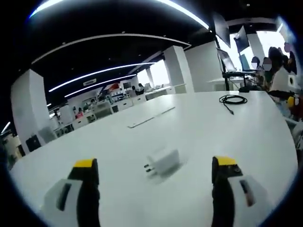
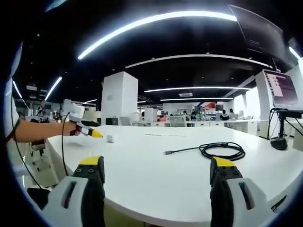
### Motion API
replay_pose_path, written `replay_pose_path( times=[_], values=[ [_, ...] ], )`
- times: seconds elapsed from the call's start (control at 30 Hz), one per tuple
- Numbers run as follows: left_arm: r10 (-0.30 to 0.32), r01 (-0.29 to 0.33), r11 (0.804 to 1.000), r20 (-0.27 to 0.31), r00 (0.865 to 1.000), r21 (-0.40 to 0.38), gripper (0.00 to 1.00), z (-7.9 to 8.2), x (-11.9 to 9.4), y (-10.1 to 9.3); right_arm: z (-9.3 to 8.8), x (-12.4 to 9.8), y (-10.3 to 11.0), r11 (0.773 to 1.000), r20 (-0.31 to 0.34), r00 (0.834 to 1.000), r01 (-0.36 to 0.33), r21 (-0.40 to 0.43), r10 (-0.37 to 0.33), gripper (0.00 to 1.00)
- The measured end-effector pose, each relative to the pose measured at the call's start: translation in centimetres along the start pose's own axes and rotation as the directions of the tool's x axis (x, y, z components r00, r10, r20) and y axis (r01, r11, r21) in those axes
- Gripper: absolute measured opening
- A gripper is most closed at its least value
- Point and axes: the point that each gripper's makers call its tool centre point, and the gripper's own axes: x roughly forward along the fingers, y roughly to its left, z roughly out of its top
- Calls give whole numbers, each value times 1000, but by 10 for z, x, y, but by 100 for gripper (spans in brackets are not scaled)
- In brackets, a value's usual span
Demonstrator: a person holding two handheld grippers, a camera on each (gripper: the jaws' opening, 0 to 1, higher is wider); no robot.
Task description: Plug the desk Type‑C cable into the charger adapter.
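A white charger adapter lies on the white table, its prongs pointing left, just beyond and between my left gripper's wide-apart yellow-tipped jaws; that gripper is open. A coiled black Type-C cable rests far back right on the table. In the right gripper view the cable lies ahead with its plug end pointing left, beyond my open right gripper. The adapter looks small at the far left, beside the other gripper, which a hand holds.
A thin flat strip lies mid-table. A monitor on a stand sits at the right table edge. People sit at the far right. Desks and white pillars fill the office behind.
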Motion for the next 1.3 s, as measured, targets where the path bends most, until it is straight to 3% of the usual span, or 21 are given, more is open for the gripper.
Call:
replay_pose_path(
  times=[0.37, 0.6, 0.7, 0.97, 1.07, 1.3],
  values=[
    [-36, 36, 999, -20, 999, 18, 99, -2, 12, 5, 5, -2, -7, 1000, 10, 1000, 18, -9, -18, 94],
    [-94, 98, 993, -57, 994, 65, 89, -10, 14, -4, 6, -3, -8, 1000, 7, 1000, 23, -12, -23, 94],
    [-99, 105, 992, -76, 992, 73, 87, -13, 17, 1, 6, -3, -9, 1000, 9, 1000, 23, -13, -23, 94],
    [-139, 149, 985, -115, 984, 81, 79, -16, 21, 4, 6, -3, -9, 1000, 8, 1000, 25, -12, -25, 94],
    [-178, 188, 979, -130, 976, 77, 71, -17, 24, 3, 4, -3, -10, 1000, 2, 1000, 27, -14, -27, 93],
    [-219, 241, 963, -170, 961, 121, 68, -17, 30, -1, 7, -3, -12, 999, 10, 999, 30, -22, -30, 93]
  ],
)
